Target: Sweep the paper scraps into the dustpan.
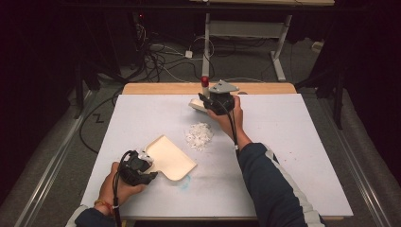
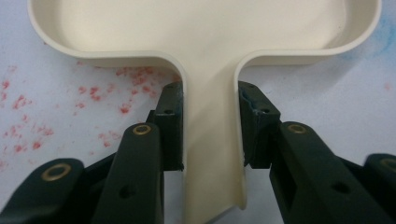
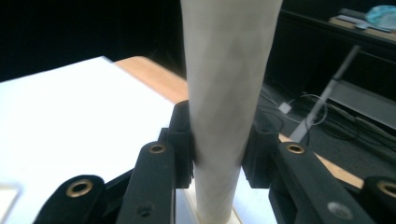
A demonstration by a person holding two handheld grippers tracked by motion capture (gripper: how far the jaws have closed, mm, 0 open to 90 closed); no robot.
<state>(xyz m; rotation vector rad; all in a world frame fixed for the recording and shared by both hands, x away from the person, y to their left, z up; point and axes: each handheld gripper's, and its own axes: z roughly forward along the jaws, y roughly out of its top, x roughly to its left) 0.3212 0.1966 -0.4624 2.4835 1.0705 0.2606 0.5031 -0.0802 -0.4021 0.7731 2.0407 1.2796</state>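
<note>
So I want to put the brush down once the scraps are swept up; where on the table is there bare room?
The right side of the white table cover, right of the sleeve, is bare, as is the far left corner beyond the dustpan. The middle is crowded: white scraps lie between the dustpan and the brush.

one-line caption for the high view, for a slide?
Left gripper holds a cream dustpan by its handle; right gripper grips a brush beyond a pile of white scraps.

Cream dustpan point(image 1: 169, 157) flat; brush point(image 1: 199, 105) upright beyond scraps point(image 1: 199, 136)
</note>
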